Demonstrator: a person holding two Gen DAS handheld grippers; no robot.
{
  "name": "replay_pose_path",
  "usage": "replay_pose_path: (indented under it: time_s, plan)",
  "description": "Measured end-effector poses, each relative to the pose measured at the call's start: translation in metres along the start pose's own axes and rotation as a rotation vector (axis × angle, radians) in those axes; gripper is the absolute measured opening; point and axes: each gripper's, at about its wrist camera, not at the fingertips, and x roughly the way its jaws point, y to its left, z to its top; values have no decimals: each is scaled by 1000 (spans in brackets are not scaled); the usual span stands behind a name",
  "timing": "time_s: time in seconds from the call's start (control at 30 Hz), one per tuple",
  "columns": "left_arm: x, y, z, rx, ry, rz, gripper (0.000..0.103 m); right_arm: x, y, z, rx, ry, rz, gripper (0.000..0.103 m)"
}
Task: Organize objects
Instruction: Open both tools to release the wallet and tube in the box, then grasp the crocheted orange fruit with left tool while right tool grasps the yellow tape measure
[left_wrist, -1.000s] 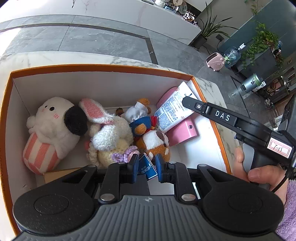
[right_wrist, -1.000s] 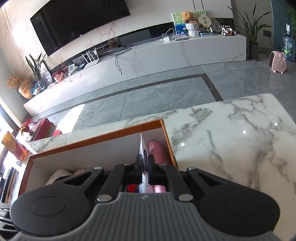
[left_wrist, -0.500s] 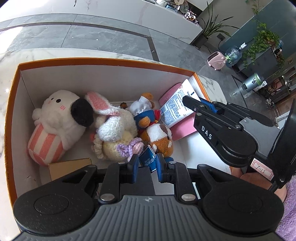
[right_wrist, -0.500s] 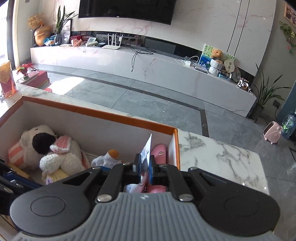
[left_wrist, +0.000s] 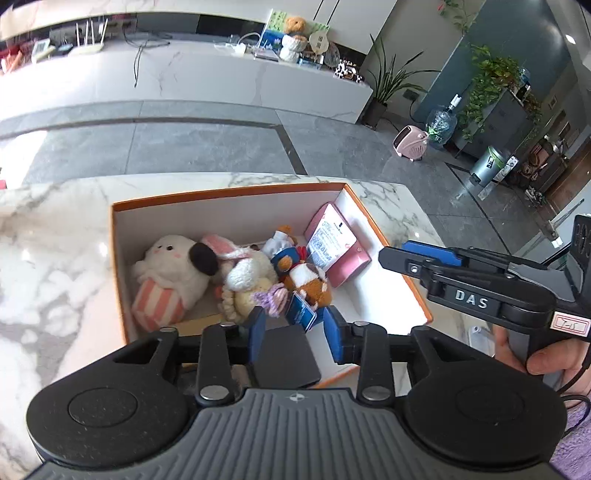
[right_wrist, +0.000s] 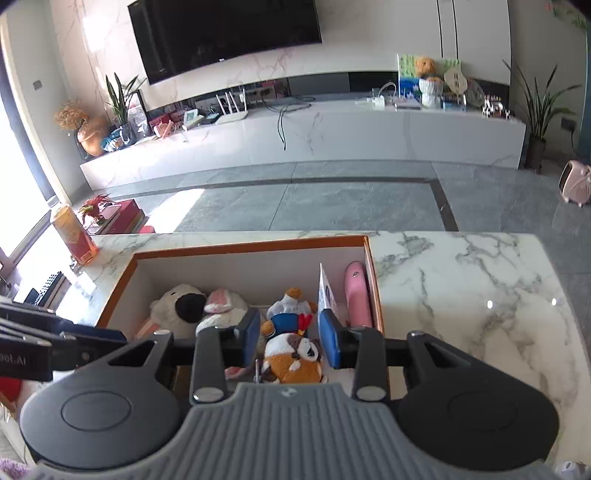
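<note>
An orange-rimmed white box (left_wrist: 229, 192) on the marble table holds a white plush with a pink striped base (left_wrist: 170, 273), a bunny plush (left_wrist: 243, 273), a duck plush (left_wrist: 284, 254), an orange-and-white plush (left_wrist: 310, 284), a blue card (left_wrist: 301, 314) and a white packet (left_wrist: 330, 240) leaning on a pink case (left_wrist: 351, 266). My left gripper (left_wrist: 295, 332) hangs above the box's near side, jaws opening, the card lying loose below them. My right gripper (right_wrist: 290, 338) hovers over the orange-and-white plush (right_wrist: 291, 354), jaws opening and holding nothing; the packet (right_wrist: 325, 291) stands free by the pink case (right_wrist: 356, 295).
An orange can (right_wrist: 74, 236) stands on the marble table (right_wrist: 480, 314) left of the box (right_wrist: 251, 245). A black flat object (left_wrist: 284, 354) lies at the box's near end. A person's hand (left_wrist: 546, 358) holds the right gripper (left_wrist: 391, 256) by the box's right wall.
Both grippers lifted and drew back from the box. The left one let go of the blue card and the right one let go of the white packet; both sets of jaws spread apart.
</note>
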Motion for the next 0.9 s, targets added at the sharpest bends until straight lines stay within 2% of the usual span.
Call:
replay_pose_path:
  time_s: [0.07, 0.13, 0.27, 0.33, 0.4, 0.5, 0.6, 0.67, 0.73, 0.87, 0.9]
  plan:
    - [-20, 3, -27, 26, -16, 26, 44, -27, 14, -23, -9, -46, 32, 43]
    - [-31, 7, -53, 59, 7, 62, 44, -46, 30, -53, -1, -52, 83, 44]
    - [-37, 23, -95, 79, 32, 153, 44, -49, 65, -103, 34, 25, 179, 44]
    - [-37, 33, -114, 79, 14, 202, 45, -41, 79, -125, 78, 67, 199, 44]
    - [-37, 44, -134, 70, -12, 245, 47, -33, 92, -143, 64, 97, 197, 45]
    - [-31, 65, -161, -16, -17, 227, 49, -18, 113, -170, 24, 130, 187, 57]
    - [-29, 82, -176, -88, -11, 215, 49, -2, 129, -189, -60, 159, 164, 58]
    - [-33, 88, -177, -122, -35, 195, 52, 5, 138, -193, -105, 167, 152, 62]
    - [-38, 89, -174, -137, -73, 192, 62, 11, 145, -195, -138, 184, 153, 65]
    - [-30, 91, -177, -131, -51, 191, 63, 23, 157, -193, -225, 199, 148, 71]
    - [-27, 92, -179, -137, -37, 193, 63, 25, 158, -193, -244, 197, 144, 75]
